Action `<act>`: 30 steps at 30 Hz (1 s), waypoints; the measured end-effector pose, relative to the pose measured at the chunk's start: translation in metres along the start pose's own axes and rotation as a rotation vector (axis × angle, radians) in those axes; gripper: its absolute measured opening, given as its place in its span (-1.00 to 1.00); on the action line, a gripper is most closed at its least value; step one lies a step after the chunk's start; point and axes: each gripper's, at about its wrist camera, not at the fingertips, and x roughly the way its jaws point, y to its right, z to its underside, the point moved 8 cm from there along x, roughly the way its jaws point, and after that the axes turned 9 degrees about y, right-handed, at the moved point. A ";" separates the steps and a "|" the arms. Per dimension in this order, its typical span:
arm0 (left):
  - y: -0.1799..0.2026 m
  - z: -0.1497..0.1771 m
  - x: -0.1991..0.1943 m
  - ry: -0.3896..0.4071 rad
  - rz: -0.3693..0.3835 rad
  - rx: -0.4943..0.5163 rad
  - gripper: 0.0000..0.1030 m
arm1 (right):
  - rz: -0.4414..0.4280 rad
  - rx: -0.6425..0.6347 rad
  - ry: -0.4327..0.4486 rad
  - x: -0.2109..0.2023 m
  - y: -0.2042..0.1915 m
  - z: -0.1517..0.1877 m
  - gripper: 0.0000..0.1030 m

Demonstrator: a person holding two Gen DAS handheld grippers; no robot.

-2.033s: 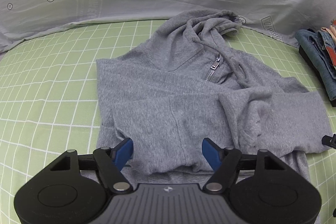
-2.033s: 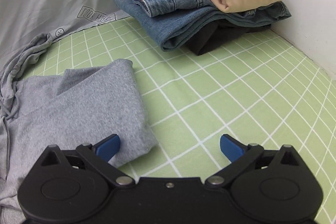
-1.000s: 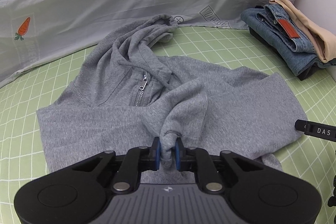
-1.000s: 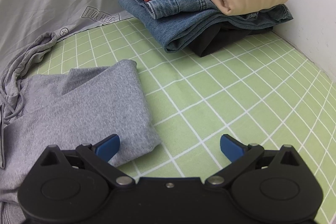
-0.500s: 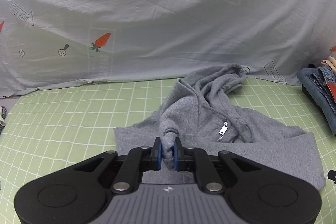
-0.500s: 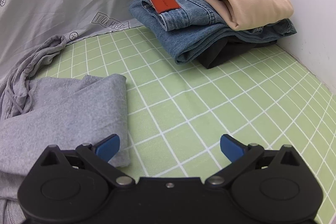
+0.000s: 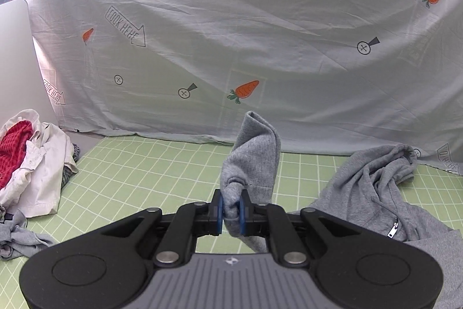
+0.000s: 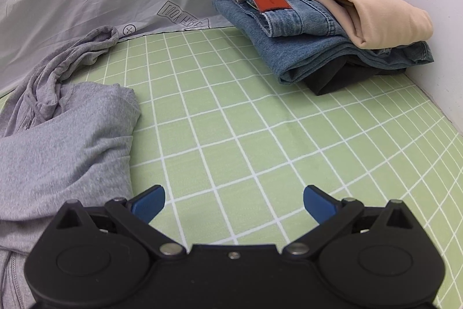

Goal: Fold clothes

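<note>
Green checked bedding carries the grey hoodie at nine o'clock of the right gripper, whose jaws stand apart. Left gripper pinches its sleeve aloft; so small a bite could slip, dropping the fold crooked.

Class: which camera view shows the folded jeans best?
The right wrist view: the folded jeans lie in full sight, stacked between a beige garment and a dark one. The left wrist view does not show them.

left gripper — black, blue pads | right gripper — black, silver pivot screws
</note>
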 end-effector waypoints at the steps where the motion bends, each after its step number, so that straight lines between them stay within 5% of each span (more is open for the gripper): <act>1: -0.006 0.000 0.001 0.001 -0.015 -0.005 -0.77 | -0.006 -0.009 0.000 0.000 -0.003 0.000 1.00; 17: -0.082 0.013 0.011 -0.033 -0.194 -0.099 -0.77 | -0.078 -0.113 -0.012 -0.001 -0.035 0.003 1.00; 24: -0.095 0.069 0.022 -0.225 -0.246 -0.150 -0.74 | -0.075 -0.135 -0.039 0.002 -0.037 0.008 1.00; 30: -0.117 0.097 0.015 -0.303 -0.292 -0.235 -0.49 | -0.069 -0.151 -0.055 0.004 -0.037 0.010 1.00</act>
